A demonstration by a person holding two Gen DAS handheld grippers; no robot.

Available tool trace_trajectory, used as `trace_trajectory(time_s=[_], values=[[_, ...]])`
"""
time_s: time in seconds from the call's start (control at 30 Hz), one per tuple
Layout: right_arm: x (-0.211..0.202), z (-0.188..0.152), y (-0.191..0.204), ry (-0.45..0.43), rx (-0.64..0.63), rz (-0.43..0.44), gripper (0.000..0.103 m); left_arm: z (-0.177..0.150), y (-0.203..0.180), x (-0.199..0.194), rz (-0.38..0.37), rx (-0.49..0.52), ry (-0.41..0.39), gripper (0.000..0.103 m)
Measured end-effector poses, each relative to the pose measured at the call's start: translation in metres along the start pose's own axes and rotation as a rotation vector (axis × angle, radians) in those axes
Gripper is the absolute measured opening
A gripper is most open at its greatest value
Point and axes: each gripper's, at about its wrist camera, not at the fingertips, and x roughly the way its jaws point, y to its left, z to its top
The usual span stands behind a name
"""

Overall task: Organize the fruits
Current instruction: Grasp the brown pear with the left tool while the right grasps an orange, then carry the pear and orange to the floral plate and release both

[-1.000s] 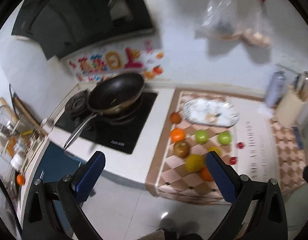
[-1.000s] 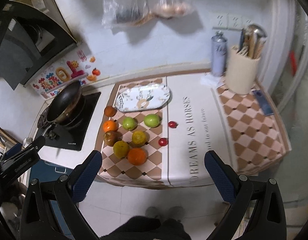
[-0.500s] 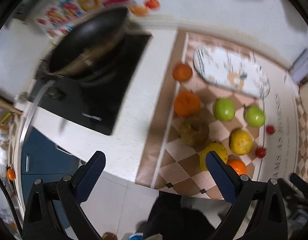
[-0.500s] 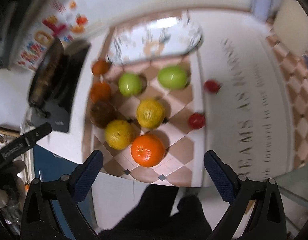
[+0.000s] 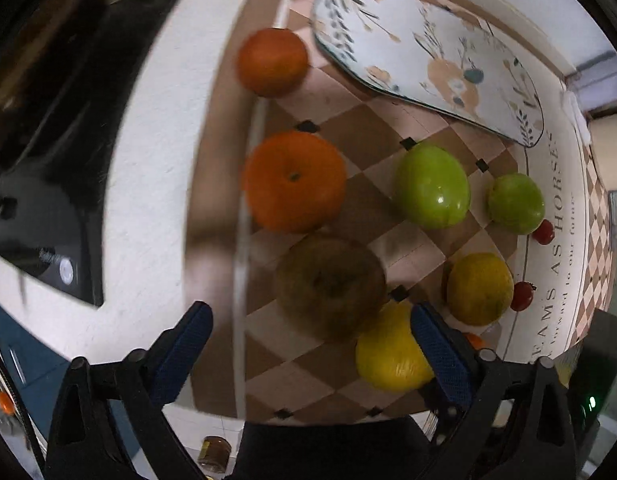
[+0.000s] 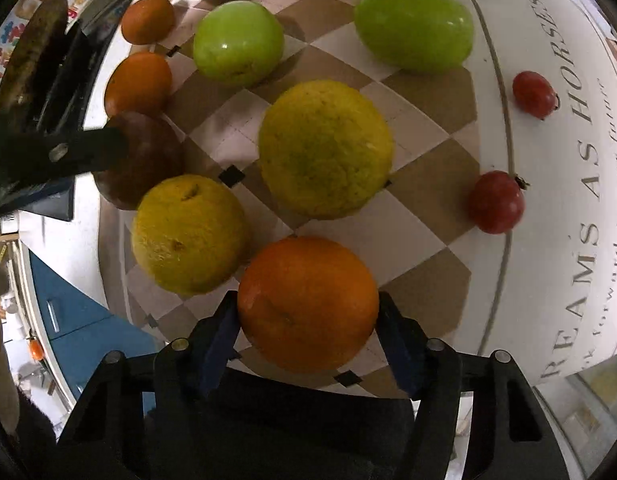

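Fruits lie on a checkered mat (image 6: 424, 152) on the worktop (image 5: 148, 184). Right claw (image 6: 308, 322) has its two fingers against both sides of a large orange (image 6: 308, 304), closed on it. Just ahead of this claw sit a yellow-green citrus (image 6: 326, 148) and, ahead to the left, a yellow citrus (image 6: 188, 234). Left claw (image 5: 312, 336) is wide open and holds nothing; a brown fruit (image 5: 330, 284) lies between its fingers, slightly ahead. Further ahead of it are an orange (image 5: 294, 180), two green apples (image 5: 432, 186) and a flowered tray (image 5: 388, 36).
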Motion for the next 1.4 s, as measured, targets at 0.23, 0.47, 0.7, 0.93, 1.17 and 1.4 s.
trace_trajectory(time_s=[0.23, 0.47, 0.7, 0.93, 1.17, 1.4], values=[[-0.006, -0.003, -0.024, -0.006, 0.084, -0.026, 0.068, 0.007, -0.021, 0.028, 0.048, 0.112, 0.037, 0.067], [-0.001, -0.002, -0.027, -0.004, 0.11, -0.01, 0.069, 0.003, -0.025, 0.036, 0.064, 0.165, 0.006, 0.065], [-0.002, -0.002, -0.035, 0.011, 0.11, 0.009, 0.068, -0.005, -0.031, 0.032, 0.075, 0.174, -0.006, 0.064], [-0.051, 0.008, -0.06, -0.021, 0.106, 0.065, 0.068, -0.019, -0.031, -0.016, 0.014, 0.182, -0.033, 0.064], [-0.126, 0.05, -0.071, -0.162, 0.104, 0.104, 0.068, 0.016, -0.048, -0.085, -0.113, 0.166, -0.129, 0.065], [-0.147, 0.168, -0.065, -0.257, 0.068, 0.059, 0.068, 0.114, -0.076, -0.104, -0.113, 0.145, -0.22, 0.065]])
